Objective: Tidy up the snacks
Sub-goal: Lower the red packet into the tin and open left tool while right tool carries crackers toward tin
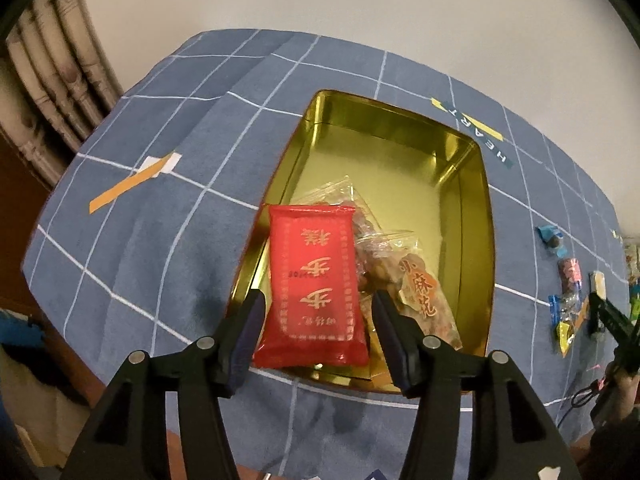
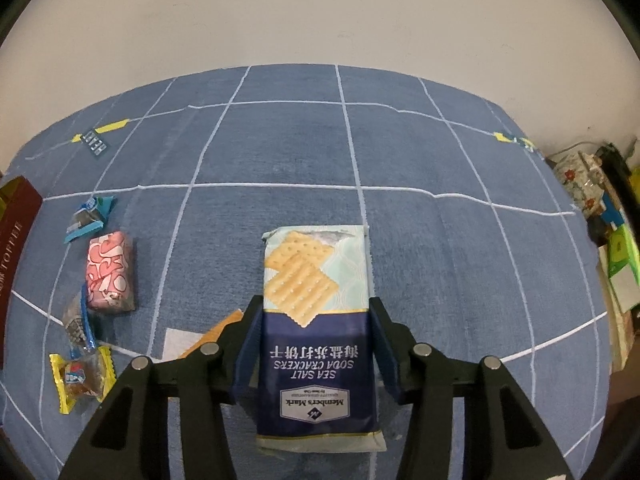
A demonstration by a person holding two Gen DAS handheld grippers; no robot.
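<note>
A gold tin box lies open on the blue checked cloth. In it are a red snack packet and clear bags of snacks. My left gripper is open, its fingers on either side of the red packet's near end, which leans on the tin's near rim. My right gripper is shut on a sea salt soda cracker pack, held by its sides above the cloth. The right gripper also shows at the right edge of the left wrist view.
Small wrapped sweets lie on the cloth left of the right gripper: a pink packet, a blue one, a yellow one. The tin's dark red lid stands at the far left. Clutter sits beyond the right table edge.
</note>
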